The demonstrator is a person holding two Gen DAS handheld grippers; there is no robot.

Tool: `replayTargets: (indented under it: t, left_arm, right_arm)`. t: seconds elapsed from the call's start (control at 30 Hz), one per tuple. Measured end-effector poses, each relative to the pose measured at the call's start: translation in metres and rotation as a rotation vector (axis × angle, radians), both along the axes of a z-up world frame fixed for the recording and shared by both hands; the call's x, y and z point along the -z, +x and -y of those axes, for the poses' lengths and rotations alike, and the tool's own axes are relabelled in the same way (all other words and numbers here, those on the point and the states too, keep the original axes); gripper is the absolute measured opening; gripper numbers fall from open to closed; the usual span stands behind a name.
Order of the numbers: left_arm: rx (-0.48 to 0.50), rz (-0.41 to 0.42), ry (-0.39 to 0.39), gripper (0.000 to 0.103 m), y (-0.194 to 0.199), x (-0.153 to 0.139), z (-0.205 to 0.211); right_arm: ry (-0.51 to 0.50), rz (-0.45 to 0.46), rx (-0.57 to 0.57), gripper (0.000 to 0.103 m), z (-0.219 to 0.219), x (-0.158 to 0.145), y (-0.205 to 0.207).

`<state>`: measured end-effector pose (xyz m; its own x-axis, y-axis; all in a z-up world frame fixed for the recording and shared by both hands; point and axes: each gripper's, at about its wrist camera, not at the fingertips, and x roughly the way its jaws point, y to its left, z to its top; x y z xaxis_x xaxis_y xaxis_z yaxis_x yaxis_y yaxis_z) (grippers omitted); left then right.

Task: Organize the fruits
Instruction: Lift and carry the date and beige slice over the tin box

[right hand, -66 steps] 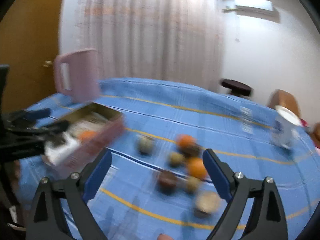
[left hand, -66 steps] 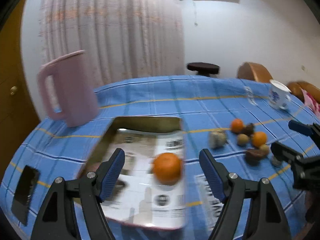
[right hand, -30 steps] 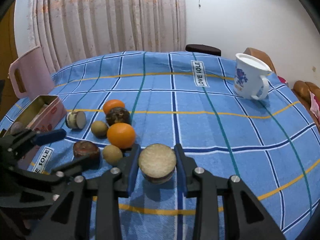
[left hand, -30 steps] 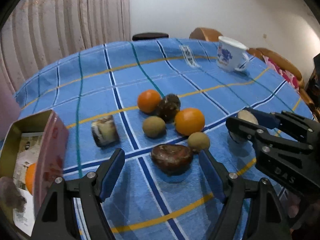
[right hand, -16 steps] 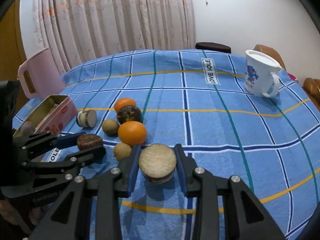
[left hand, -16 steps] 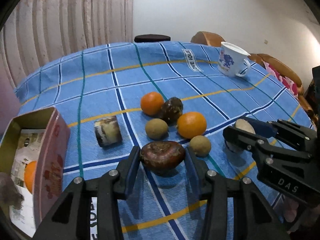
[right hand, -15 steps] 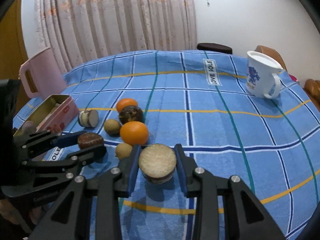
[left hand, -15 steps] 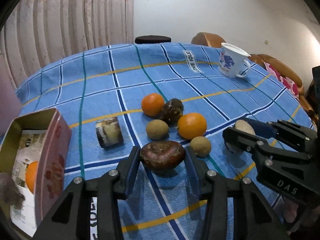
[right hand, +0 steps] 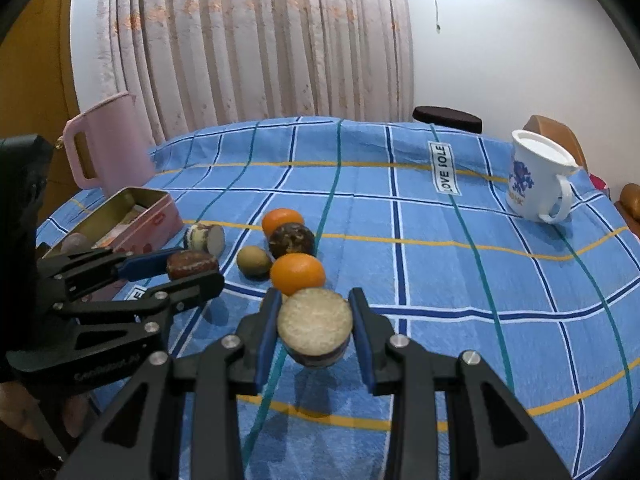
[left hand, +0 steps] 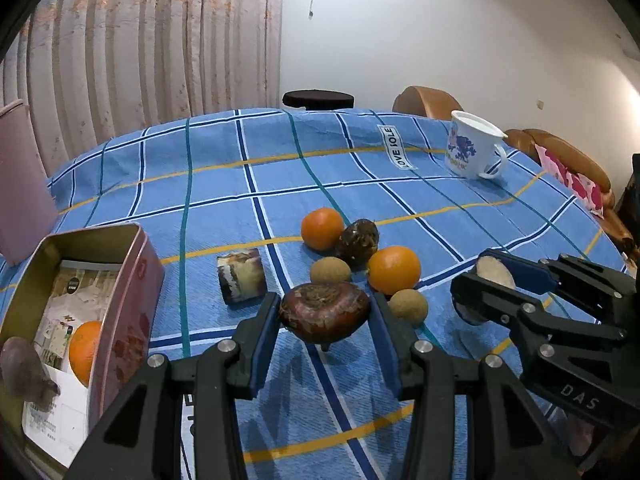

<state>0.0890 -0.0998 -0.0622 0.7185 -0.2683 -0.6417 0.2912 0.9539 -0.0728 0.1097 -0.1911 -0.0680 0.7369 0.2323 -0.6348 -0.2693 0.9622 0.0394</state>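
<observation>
My left gripper is shut on a dark red-brown water chestnut and holds it above the blue checked cloth. My right gripper is shut on a round cut sugarcane piece, lifted off the cloth; it also shows in the left wrist view. On the cloth lie two oranges, a dark chestnut, two small brown fruits and another cane piece. The pink tin at left holds an orange.
A white mug with blue print stands at the far right of the table. A pink jug stands behind the tin at the far left. A dark stool and brown chairs stand beyond the table edge.
My left gripper swung from the tin to the fruits and closed on the water chestnut, then lifted it. My right gripper closed on the cane piece and lifted it.
</observation>
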Motion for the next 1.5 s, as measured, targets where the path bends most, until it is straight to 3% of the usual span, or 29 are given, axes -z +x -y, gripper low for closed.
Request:
replayTargets:
  t: [1.5]
  left_arm:
    - [-0.066,0.206,-0.009,0.047,-0.032,-0.022,-0.009]
  right_arm:
    - [0.013,0.136,-0.047,0.037,-0.003,-0.013,-0.022]
